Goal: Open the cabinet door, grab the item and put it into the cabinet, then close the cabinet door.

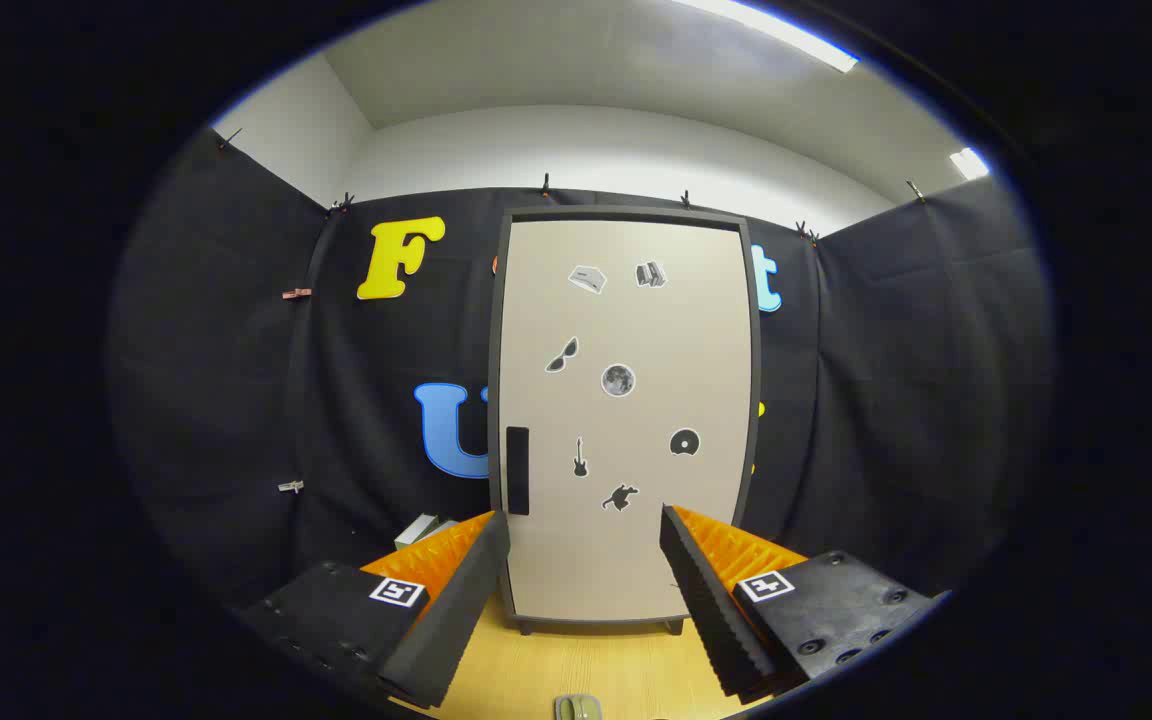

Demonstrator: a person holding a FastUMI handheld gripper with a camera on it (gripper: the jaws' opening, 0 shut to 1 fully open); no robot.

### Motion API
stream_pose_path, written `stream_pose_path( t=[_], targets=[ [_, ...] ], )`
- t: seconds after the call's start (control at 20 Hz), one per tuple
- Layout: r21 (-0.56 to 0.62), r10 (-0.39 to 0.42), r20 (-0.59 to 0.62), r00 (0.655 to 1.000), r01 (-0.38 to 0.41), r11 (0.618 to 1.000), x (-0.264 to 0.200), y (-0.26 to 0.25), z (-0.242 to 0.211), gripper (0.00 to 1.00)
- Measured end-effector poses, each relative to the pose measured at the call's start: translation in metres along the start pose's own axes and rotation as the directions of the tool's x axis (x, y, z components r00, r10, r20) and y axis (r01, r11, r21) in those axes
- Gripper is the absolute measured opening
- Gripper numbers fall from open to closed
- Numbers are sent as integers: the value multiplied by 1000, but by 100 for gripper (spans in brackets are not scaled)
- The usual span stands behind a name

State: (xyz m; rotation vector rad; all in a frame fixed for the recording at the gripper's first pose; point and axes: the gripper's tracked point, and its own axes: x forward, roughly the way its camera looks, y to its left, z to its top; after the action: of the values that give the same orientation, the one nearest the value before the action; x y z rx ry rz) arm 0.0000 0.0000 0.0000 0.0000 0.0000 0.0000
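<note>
tongs [584,525] level, fingers spread wide apart, holding nothing

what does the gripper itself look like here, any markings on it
The gripper has two wedge-shaped fingers with ribbed, sawtooth inner faces. Each finger sits on a blocky base carrying a small square black-and-white tag marker, and the right base shows several round screw recesses. No cables are visible. The fingers stand apart with nothing between them, pointing at the closed cabinet door.
</note>
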Motion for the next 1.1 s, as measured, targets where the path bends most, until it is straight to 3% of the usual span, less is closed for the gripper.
stream_pose_path(
  t=[1.1],
  targets=[
    [15,-10,-18,1000,10,1000,-26,13,-3,97]
  ],
)
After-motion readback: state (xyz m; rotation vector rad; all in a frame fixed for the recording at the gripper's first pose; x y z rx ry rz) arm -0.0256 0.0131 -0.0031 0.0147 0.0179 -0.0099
